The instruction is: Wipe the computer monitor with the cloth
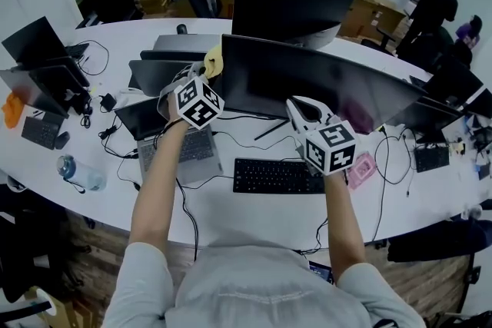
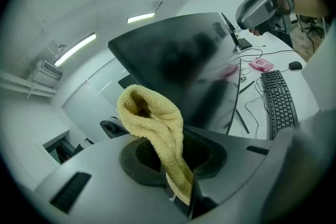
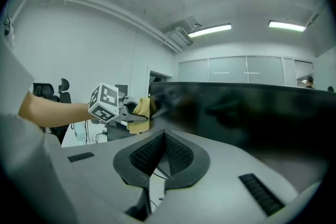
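Note:
A wide dark curved monitor [image 1: 330, 84] stands mid-desk. My left gripper [image 1: 204, 77] is at the screen's left edge, shut on a yellow terry cloth [image 1: 214, 60]. In the left gripper view the cloth [image 2: 155, 123] rises folded out of the closed jaws, right beside the monitor [image 2: 194, 60]. My right gripper [image 1: 298, 107] hovers in front of the screen's lower middle, shut and holding nothing. The right gripper view looks along the screen [image 3: 252, 113] to the left gripper [image 3: 113, 105] and the cloth [image 3: 140, 112].
A black keyboard [image 1: 277, 175] lies in front of the monitor, with an open laptop [image 1: 181, 146] at the left and a pink object [image 1: 361, 169] at the right. Cables cross the white desk [image 1: 254, 215]. More monitors stand behind and to both sides. A water bottle [image 1: 77, 173] lies at the left.

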`<move>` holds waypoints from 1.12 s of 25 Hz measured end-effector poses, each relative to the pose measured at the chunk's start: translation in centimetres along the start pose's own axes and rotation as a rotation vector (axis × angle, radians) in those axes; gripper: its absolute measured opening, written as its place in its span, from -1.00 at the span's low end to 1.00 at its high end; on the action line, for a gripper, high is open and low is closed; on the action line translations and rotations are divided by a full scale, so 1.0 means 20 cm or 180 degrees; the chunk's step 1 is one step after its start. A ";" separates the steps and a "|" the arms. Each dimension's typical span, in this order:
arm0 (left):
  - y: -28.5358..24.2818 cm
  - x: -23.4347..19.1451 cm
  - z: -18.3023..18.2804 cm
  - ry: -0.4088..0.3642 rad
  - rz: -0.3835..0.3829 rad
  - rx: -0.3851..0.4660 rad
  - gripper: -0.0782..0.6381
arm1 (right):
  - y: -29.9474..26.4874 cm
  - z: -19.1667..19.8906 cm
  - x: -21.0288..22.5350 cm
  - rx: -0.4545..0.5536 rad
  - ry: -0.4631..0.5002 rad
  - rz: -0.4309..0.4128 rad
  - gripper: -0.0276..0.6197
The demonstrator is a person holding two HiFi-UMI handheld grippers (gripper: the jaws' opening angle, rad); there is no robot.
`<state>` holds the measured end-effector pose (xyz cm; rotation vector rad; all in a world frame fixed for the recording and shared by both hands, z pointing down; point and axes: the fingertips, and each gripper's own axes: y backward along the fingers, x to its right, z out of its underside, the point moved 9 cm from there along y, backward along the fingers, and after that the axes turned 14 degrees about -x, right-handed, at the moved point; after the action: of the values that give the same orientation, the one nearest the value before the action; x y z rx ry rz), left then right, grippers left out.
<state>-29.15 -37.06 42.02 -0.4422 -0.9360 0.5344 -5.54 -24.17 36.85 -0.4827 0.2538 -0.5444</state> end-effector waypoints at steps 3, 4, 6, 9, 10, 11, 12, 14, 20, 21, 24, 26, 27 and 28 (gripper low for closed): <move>-0.04 0.05 0.04 0.0021 0.0071 -0.0060 -0.55 | -0.01 0.02 0.00 -0.0040 -0.0017 -0.0006 -0.84; -0.06 0.07 0.05 0.0026 0.0089 -0.0077 -0.55 | -0.02 0.03 0.01 -0.0050 -0.0024 -0.0007 -0.84; -0.08 0.10 0.07 0.0042 0.0118 -0.0106 -0.55 | -0.02 0.04 0.01 -0.0068 -0.0038 -0.0006 -0.84; -0.12 0.14 0.09 0.0097 0.0163 -0.0135 -0.55 | -0.03 0.06 0.02 -0.0099 -0.0062 -0.0005 -0.84; -0.13 0.16 0.10 0.0119 0.0182 -0.0142 -0.55 | -0.04 0.07 0.02 -0.0109 -0.0071 -0.0006 -0.84; -0.14 0.17 0.11 0.0145 0.0206 -0.0150 -0.55 | -0.04 0.08 0.03 -0.0118 -0.0079 -0.0007 -0.84; -0.16 0.19 0.12 0.0175 0.0234 -0.0157 -0.55 | -0.05 0.09 0.02 -0.0127 -0.0088 -0.0009 -0.84; -0.18 0.22 0.15 0.0237 0.0297 -0.0176 -0.55 | -0.06 0.11 0.02 -0.0151 -0.0103 -0.0014 -0.84; -0.28 0.33 0.24 0.0352 0.0434 -0.0282 -0.55 | -0.08 0.17 0.03 -0.0230 -0.0155 -0.0043 -0.84; -0.30 0.35 0.26 0.0383 0.0467 -0.0300 -0.55 | -0.08 0.18 0.03 -0.0242 -0.0165 -0.0045 -0.84; -0.35 0.40 0.30 0.0484 0.0576 -0.0345 -0.55 | -0.09 0.21 0.05 -0.0274 -0.0200 -0.0036 -0.84; -0.39 0.43 0.32 0.0522 0.0633 -0.0380 -0.55 | -0.09 0.23 0.06 -0.0292 -0.0228 -0.0032 -0.84; -0.41 0.45 0.33 0.0544 0.0659 -0.0396 -0.55 | -0.10 0.24 0.06 -0.0303 -0.0242 -0.0033 -0.84; -0.42 0.47 0.35 0.0570 0.0688 -0.0412 -0.55 | -0.10 0.25 0.06 -0.0316 -0.0255 -0.0035 -0.84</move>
<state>-28.50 -37.16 56.37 -0.7022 -0.7570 0.6211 -3.65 -24.54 42.09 -0.6012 0.2023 -0.5239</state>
